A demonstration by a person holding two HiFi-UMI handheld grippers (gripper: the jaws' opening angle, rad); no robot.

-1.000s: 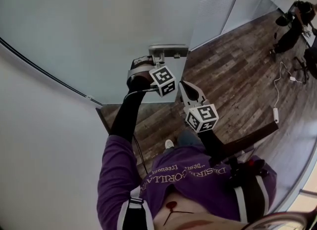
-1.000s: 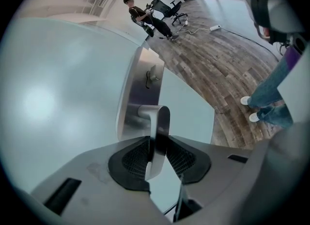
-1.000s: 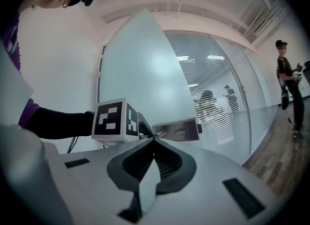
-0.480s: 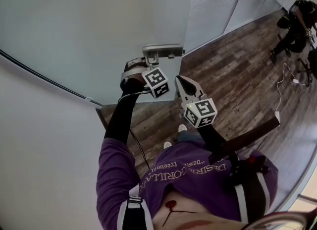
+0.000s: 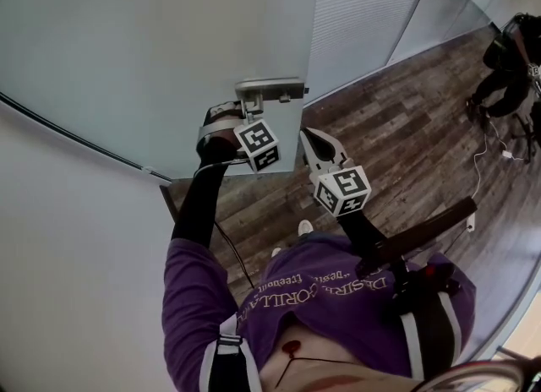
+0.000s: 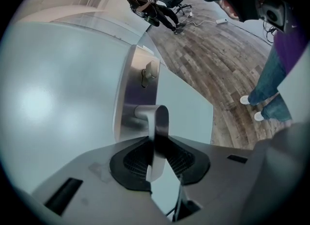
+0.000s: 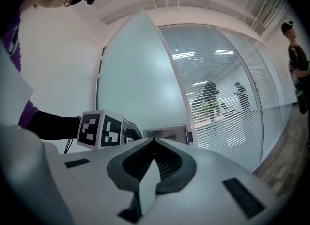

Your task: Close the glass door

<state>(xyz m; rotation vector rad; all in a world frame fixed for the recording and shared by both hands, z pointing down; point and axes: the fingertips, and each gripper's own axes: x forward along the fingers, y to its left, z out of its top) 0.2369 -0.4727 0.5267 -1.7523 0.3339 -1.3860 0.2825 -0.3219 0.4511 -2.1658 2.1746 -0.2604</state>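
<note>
The frosted glass door (image 5: 169, 61) carries a steel plate with a lever handle (image 5: 269, 90) at its free edge. My left gripper (image 5: 243, 114) reaches up to that handle. In the left gripper view the lever (image 6: 158, 122) runs between the two black pads of the left gripper (image 6: 156, 141); the jaws are closing and the pads touch the lever on both sides. My right gripper (image 5: 309, 137) hangs beside the door edge, shut and empty, just right of the left one. In the right gripper view its jaws (image 7: 154, 141) meet, facing the door (image 7: 131, 73) and the handle plate (image 7: 167, 133).
Wood floor (image 5: 397, 137) lies beyond the door. A glass partition with blinds (image 5: 363, 10) stands right of the door, a white wall (image 5: 68, 255) at the left. A seated person and office chairs (image 5: 511, 52) are far right, with a white cable (image 5: 486, 154) on the floor.
Both grippers and the door handle have shifted left in the head view, the left gripper staying at the handle. More of the blinds partition shows to the right of the door.
</note>
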